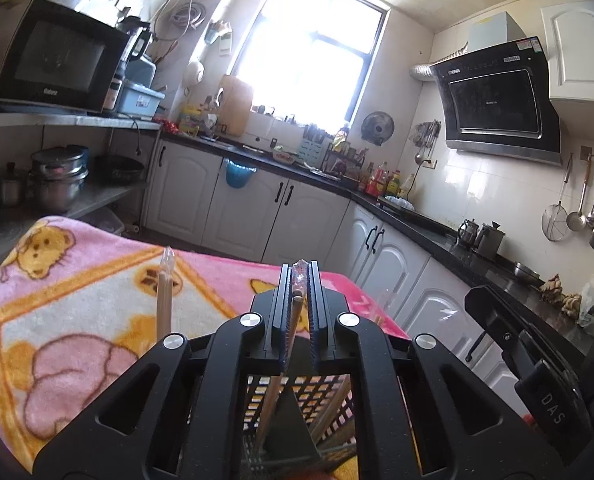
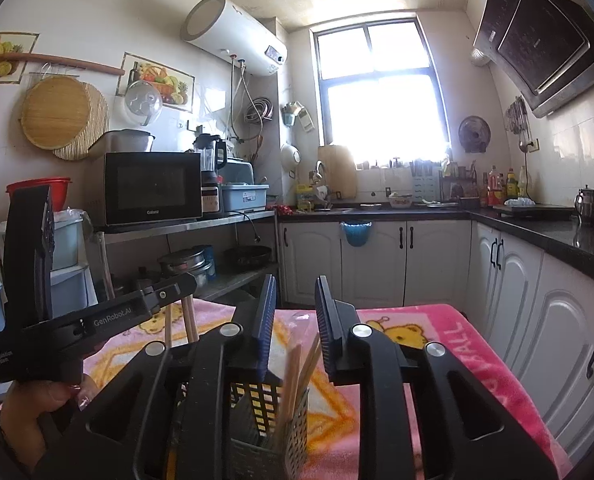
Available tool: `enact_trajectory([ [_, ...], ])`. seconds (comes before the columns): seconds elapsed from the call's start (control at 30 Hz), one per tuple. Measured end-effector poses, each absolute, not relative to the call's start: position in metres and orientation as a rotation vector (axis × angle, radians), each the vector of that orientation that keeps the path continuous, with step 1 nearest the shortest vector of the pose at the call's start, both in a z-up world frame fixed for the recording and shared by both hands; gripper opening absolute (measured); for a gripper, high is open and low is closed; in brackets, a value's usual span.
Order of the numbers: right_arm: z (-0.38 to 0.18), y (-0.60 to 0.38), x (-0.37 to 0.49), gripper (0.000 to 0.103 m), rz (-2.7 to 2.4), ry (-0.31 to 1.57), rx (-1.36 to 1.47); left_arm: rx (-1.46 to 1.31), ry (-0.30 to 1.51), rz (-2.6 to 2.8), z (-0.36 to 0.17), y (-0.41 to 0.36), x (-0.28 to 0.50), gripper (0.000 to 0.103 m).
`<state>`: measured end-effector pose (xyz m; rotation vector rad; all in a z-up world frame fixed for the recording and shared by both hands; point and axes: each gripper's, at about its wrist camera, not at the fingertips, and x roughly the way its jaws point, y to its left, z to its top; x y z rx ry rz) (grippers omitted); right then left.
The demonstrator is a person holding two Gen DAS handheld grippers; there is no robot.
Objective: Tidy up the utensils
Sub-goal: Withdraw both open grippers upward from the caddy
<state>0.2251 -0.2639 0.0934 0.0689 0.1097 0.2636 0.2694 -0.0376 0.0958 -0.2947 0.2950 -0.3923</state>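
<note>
Above the black slotted utensil holder (image 2: 265,424) on the pink cartoon blanket (image 1: 77,320): left gripper (image 1: 300,280) clamped on wrapped wooden chopsticks (image 1: 297,312), tips lowered into the holder; right gripper (image 2: 295,300) parted and empty. Inside the holder, several chopsticks (image 2: 297,368) already upright. Probably nearly finished; release pending.
</note>
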Motion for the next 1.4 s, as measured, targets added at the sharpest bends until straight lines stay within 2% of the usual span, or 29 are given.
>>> enact_trajectory([
  [0.07, 0.092, -0.266, 0.223, 0.026, 0.265, 0.125, 0.079, -0.298, 0.314, -0.394, 0.095, -0.036, 0.268, 0.005],
  [0.17, 0.090, -0.269, 0.221, 0.030, 0.259, 0.146, 0.085, -0.308, 0.342, -0.394, 0.094, -0.034, 0.265, 0.011],
  [0.23, 0.089, -0.272, 0.220, 0.032, 0.257, 0.165, 0.099, -0.320, 0.357, -0.399, 0.094, -0.031, 0.263, 0.023],
  [0.53, 0.081, -0.283, 0.217, 0.039, 0.248, 0.249, 0.143, -0.346, 0.403, -0.399, 0.094, -0.021, 0.253, 0.053],
  [0.67, 0.079, -0.283, 0.215, 0.042, 0.248, 0.272, 0.145, -0.355, 0.410, -0.401, 0.094, -0.017, 0.246, 0.063],
  [0.8, 0.079, -0.283, 0.210, 0.047, 0.254, 0.297, 0.149, -0.359, 0.416, -0.401, 0.094, -0.012, 0.237, 0.080],
  [0.93, 0.077, -0.281, 0.204, 0.048, 0.261, 0.316, 0.147, -0.365, 0.424, -0.391, 0.092, -0.009, 0.229, 0.092],
  [1.1, 0.077, -0.279, 0.194, 0.053, 0.273, 0.322, 0.139, -0.382, 0.431, -0.375, 0.087, -0.001, 0.219, 0.092],
  [1.4, 0.076, -0.276, 0.181, 0.055, 0.285, 0.331, 0.138, -0.419, 0.433, -0.342, 0.082, 0.017, 0.202, 0.092],
])
